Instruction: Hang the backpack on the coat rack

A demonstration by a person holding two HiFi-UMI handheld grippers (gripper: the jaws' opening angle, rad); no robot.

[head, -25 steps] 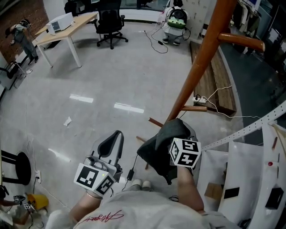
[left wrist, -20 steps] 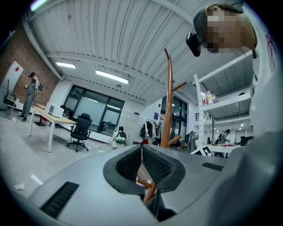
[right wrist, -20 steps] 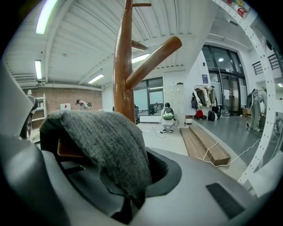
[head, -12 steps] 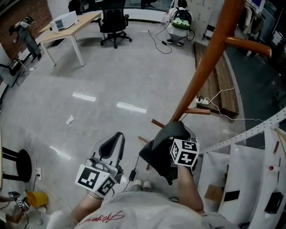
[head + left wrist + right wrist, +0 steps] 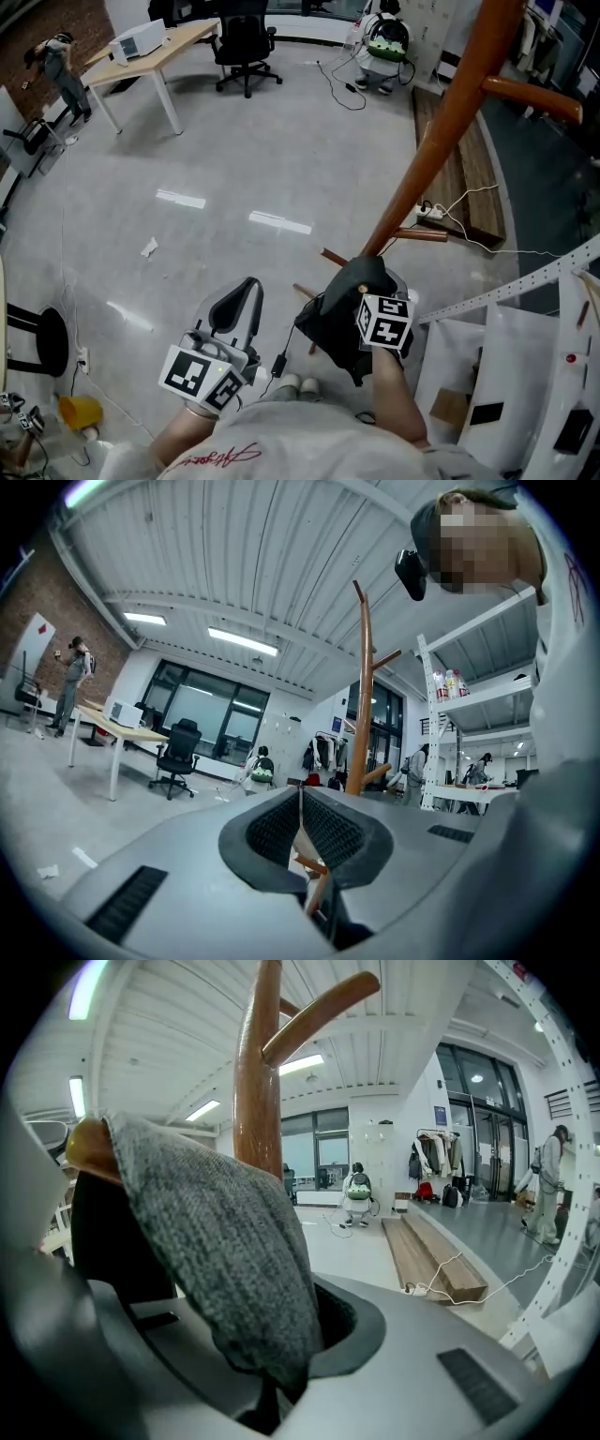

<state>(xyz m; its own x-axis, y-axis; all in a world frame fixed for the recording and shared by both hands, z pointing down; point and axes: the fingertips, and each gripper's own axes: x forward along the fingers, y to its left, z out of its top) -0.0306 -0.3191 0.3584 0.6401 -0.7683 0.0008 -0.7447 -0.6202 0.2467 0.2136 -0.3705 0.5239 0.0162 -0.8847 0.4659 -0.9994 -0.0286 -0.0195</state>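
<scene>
The dark backpack [image 5: 339, 314] hangs by the foot of the brown coat rack pole [image 5: 427, 159]. My right gripper [image 5: 281, 1372] is shut on its grey knitted fabric [image 5: 225, 1241], and its marker cube [image 5: 384, 322] shows just right of the bag. In the right gripper view that fabric drapes over a brown peg end [image 5: 87, 1147] at the left, with the pole [image 5: 258, 1072] and an upper peg [image 5: 319, 1012] behind. My left gripper [image 5: 246, 286] hovers left of the backpack, pads together with nothing held [image 5: 300, 803].
A white perforated shelf rack [image 5: 525, 272] stands close on the right. A low wooden bench [image 5: 459, 159] and a power strip with a cable [image 5: 427, 211] lie beyond the pole. A desk [image 5: 141, 47], an office chair [image 5: 246, 37] and a black stool [image 5: 37, 352] stand further off.
My right gripper has sunk a little with the backpack fabric in it. The left gripper has kept still.
</scene>
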